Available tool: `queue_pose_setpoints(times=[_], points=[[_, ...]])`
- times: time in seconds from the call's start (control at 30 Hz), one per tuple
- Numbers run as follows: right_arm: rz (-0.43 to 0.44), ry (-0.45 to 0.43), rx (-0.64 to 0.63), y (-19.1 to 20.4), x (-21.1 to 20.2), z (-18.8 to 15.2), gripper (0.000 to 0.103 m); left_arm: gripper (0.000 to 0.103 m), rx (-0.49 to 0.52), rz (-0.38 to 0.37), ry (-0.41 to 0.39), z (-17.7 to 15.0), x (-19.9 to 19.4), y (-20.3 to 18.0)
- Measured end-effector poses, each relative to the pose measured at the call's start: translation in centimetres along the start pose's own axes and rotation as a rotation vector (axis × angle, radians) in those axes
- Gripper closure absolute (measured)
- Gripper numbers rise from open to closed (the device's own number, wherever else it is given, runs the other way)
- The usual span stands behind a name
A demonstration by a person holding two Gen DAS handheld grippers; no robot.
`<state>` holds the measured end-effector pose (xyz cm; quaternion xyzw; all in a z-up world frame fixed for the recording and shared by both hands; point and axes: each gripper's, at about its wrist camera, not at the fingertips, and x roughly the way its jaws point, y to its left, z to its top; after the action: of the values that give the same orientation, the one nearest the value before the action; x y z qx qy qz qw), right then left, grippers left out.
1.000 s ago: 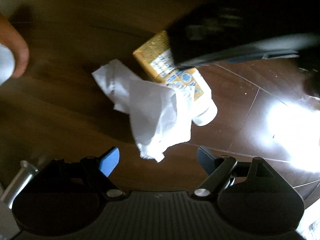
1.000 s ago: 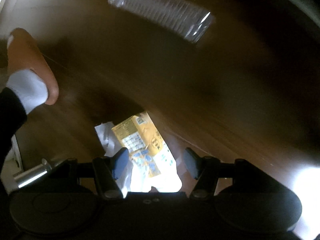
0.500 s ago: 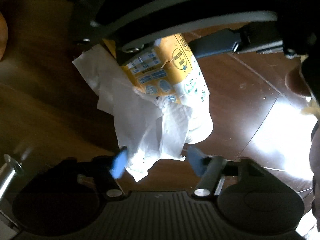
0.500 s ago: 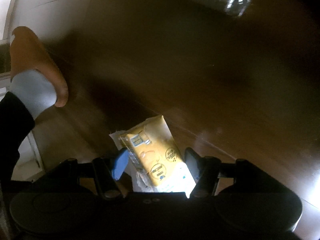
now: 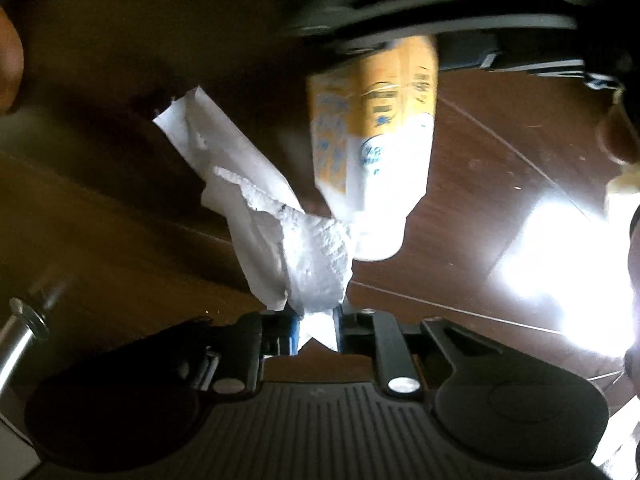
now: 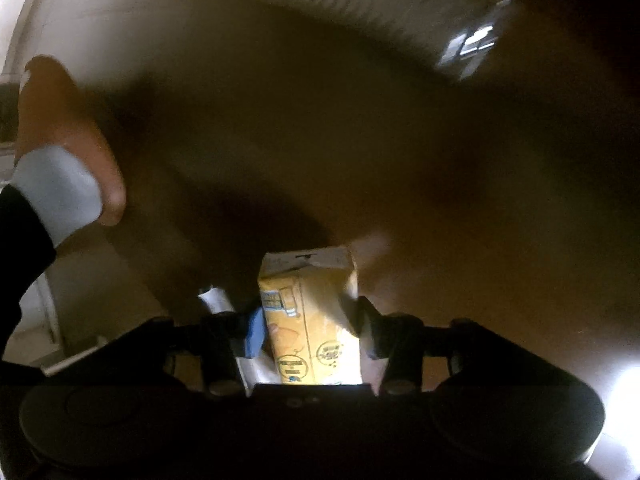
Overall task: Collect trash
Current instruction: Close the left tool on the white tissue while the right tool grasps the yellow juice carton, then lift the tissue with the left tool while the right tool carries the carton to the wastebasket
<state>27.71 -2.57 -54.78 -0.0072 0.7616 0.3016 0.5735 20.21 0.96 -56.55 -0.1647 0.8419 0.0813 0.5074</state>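
1. Both grippers have dropped onto the trash since the earlier frame; the left gripper, wide then, is now narrow, its jaws closing with a corner of the crumpled tissue between them.
2. That corner is thin; the tissue could tear or slip out when lifted.
3. The right gripper is closing around the yellow carton, which lies on the dark wood floor beside the tissue.
4. Squeezed off-centre, the carton could twist, crush or slide free.
5. With the two tools so near, they may bump.
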Motion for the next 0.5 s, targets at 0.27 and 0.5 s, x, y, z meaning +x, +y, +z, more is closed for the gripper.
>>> queue_pose_setpoints(times=[0.27, 0.5], points=[[-0.097, -0.136, 0.125, -3.4, -7.3, -1.5, 0.060, 0.089, 0.019, -0.038, -0.118, -0.7, -7.0, -0.2], [-0.125, -0.314, 0.155, -2.2, -15.2, -4.2, 0.061, 0.089, 0.006, -0.108, -0.273, -2.3, -14.8, 0.2]])
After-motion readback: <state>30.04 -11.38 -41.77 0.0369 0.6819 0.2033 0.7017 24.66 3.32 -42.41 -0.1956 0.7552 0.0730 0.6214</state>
